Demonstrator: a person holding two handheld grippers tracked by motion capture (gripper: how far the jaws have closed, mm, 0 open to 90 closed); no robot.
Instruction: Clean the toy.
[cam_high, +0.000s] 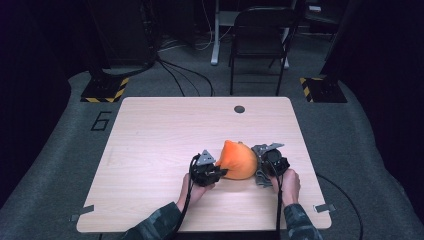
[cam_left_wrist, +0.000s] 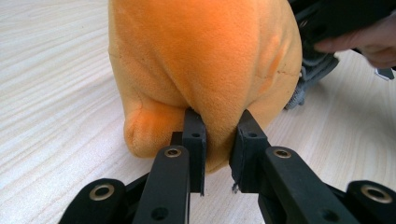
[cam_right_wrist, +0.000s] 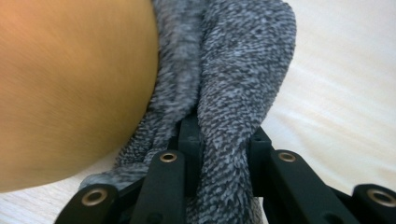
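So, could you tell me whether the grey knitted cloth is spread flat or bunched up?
Bunched up: the grey knitted cloth stands in thick folds, pinched by the right gripper beside the orange plush toy.

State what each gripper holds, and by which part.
Left gripper pinches a fold of the orange plush toy at its lower edge. Right gripper clamps a fold of grey knitted fabric beside it.

Your table in a dark room.
You face a pale wood table (cam_high: 150, 150) on grey floor (cam_high: 55, 165); far behind it stand a black chair (cam_high: 260, 40), loose cables (cam_high: 185, 75) and two striped bases (cam_high: 105, 90).
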